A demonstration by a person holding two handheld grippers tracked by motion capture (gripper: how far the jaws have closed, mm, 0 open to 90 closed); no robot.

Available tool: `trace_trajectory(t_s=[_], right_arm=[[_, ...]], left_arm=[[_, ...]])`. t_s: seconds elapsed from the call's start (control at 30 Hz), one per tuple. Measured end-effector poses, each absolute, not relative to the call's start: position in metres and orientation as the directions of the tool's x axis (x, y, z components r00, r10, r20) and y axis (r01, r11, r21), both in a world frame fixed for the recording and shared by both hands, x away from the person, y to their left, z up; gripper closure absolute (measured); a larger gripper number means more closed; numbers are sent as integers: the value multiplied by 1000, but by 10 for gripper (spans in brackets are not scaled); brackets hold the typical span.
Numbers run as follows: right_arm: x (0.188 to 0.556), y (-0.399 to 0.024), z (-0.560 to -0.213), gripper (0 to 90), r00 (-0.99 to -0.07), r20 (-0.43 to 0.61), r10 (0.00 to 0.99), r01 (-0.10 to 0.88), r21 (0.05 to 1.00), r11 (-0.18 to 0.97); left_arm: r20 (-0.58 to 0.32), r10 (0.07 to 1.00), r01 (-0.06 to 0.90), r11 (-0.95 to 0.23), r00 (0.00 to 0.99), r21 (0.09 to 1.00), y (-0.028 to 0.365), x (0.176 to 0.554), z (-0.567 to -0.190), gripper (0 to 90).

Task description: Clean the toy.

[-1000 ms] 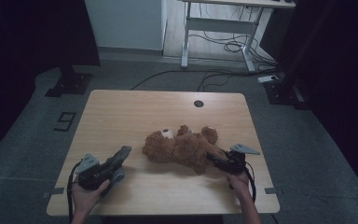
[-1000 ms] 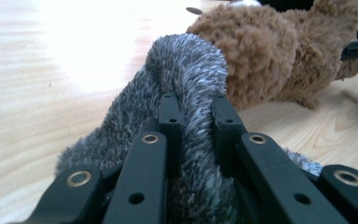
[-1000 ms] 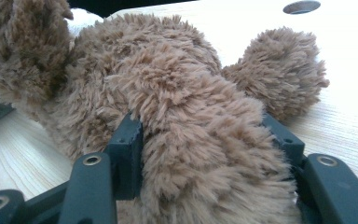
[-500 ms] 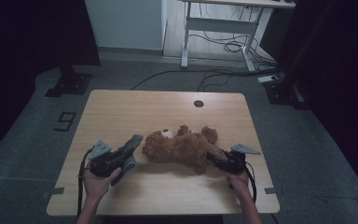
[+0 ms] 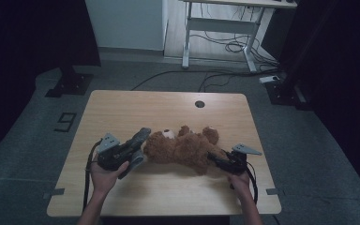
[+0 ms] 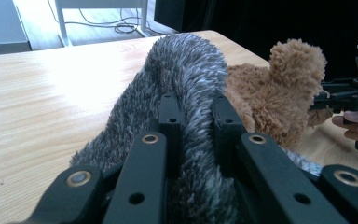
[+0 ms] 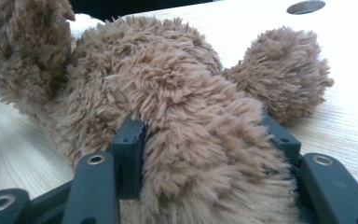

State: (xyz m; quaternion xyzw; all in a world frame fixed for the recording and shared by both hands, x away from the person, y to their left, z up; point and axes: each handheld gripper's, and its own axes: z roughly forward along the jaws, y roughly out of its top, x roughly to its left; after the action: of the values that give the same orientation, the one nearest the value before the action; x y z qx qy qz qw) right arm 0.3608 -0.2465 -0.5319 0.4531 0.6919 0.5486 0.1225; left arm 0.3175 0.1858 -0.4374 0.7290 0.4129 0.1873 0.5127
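on the pale wooden desk point(image 5: 122, 108) a brown teddy bear point(image 5: 187, 149) lies near the front edge. the left tongs point(image 6: 198, 116) clamp a grey fuzzy cloth point(image 6: 182, 70) just beside the bear's head. the right tongs point(image 7: 205, 140) grip the bear's leg.

High view looks down and forward over the whole table point(image 5: 122, 108), while each gripper view sits low and close along its own black jaws, both meeting on the brown teddy bear point(image 5: 187, 149) mid-table.
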Motion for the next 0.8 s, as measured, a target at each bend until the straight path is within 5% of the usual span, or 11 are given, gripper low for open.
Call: trace_trajectory(t_s=[0.8], right_arm=[[365,-248,-534,470,-575,334,747,491,871,-11]], left_arm=[[-100,731,420,-269,675,867,90,353,-452,778]])
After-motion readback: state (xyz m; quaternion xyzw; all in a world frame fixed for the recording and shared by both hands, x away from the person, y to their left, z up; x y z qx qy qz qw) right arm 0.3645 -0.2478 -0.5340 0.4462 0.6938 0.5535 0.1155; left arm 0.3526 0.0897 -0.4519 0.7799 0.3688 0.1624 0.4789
